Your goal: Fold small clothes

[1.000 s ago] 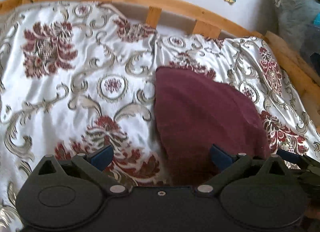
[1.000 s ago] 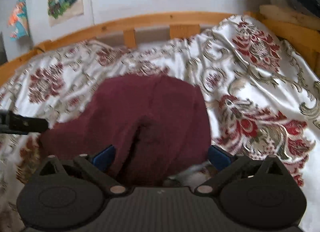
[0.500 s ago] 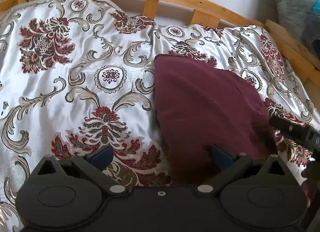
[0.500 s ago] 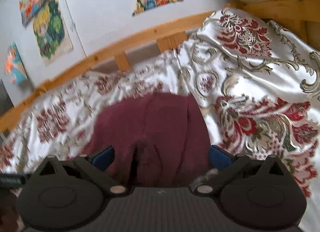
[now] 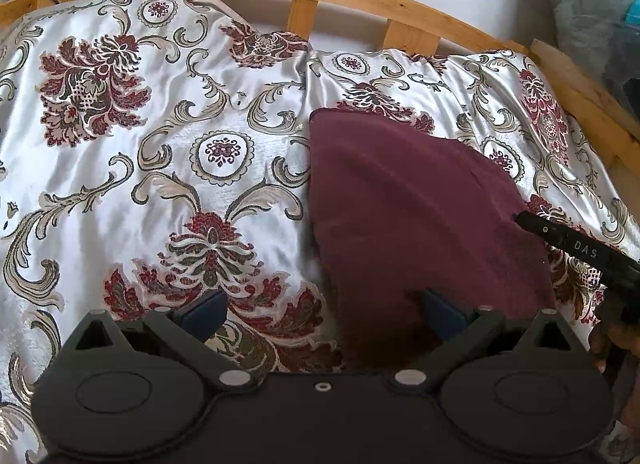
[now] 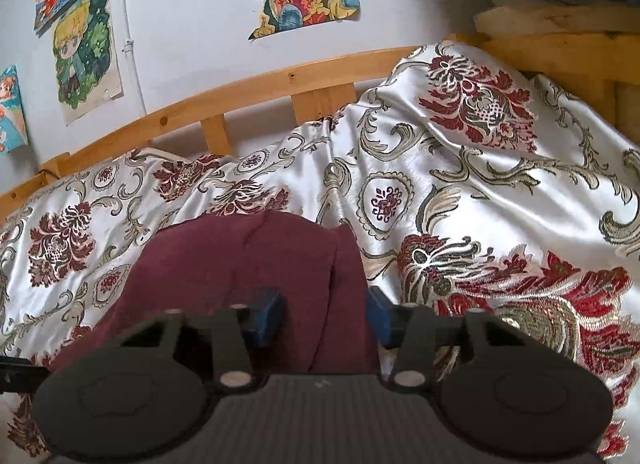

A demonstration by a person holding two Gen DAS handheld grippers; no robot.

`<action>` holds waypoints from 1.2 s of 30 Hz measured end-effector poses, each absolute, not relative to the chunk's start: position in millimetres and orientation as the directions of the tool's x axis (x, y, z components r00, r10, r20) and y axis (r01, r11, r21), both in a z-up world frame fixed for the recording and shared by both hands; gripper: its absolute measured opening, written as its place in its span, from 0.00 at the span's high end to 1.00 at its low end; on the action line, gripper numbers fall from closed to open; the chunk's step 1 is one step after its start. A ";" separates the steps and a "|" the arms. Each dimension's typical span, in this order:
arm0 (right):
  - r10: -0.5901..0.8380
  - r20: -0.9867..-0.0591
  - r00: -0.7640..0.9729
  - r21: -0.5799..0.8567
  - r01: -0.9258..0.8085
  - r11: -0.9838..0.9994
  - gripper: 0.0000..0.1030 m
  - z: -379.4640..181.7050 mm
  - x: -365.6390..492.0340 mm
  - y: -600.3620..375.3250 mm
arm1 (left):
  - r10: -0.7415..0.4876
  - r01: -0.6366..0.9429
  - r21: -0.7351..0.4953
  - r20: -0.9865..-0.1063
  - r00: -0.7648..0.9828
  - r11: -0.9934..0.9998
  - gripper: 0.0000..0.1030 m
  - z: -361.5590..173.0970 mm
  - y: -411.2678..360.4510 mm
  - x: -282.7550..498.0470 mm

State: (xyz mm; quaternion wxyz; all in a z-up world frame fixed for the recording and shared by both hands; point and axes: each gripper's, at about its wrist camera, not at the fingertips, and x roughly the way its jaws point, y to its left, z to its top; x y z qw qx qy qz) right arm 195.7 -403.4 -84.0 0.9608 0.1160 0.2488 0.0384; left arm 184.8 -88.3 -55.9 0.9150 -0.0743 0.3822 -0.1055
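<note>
**Maroon cloth at the bed's near right**

The maroon cloth [image 5: 416, 200] lies flat on the floral bedspread [image 5: 160, 168], its left edge straight. Open bedspread stretches left. The right claw [image 6: 324, 314] is half-closed around a raised fold; the left claw [image 5: 320, 310] is spread wide.

Soft, even daylight; sheen glare on white satin floral bedspread [image 5: 120, 200]. Strong fisheye bending of curved wooden bed rail [image 6: 248, 84]. Corners vignetted dark.

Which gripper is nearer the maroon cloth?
Right. The right gripper is closing around a fold of the cloth; the left gripper hangs open at its near-left edge, holding nothing.
</note>
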 end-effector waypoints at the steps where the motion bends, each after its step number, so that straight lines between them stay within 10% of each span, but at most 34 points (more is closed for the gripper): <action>1: 0.138 -0.471 0.871 0.252 -0.016 0.968 0.59 -84.1 196.4 -404.8 | -0.250 0.137 -0.216 -0.683 0.686 0.967 0.01 -55.9 -88.3 184.7; 12: 0.235 -0.467 0.852 0.442 -0.005 0.897 0.58 -89.8 203.6 -425.6 | -0.246 0.134 -0.213 -0.683 0.688 0.968 0.01 -56.1 -89.4 183.7; 23: 0.220 -0.487 0.845 0.360 -0.035 0.932 0.93 -87.4 216.3 -419.9 | -0.246 0.136 -0.212 -0.684 0.687 0.968 0.01 -57.8 -91.7 183.8; 36: 0.237 -0.454 0.859 0.339 -0.080 0.937 0.87 -79.9 216.2 -417.8 | -0.247 0.142 -0.207 -0.681 0.689 0.968 0.01 -58.2 -93.5 183.7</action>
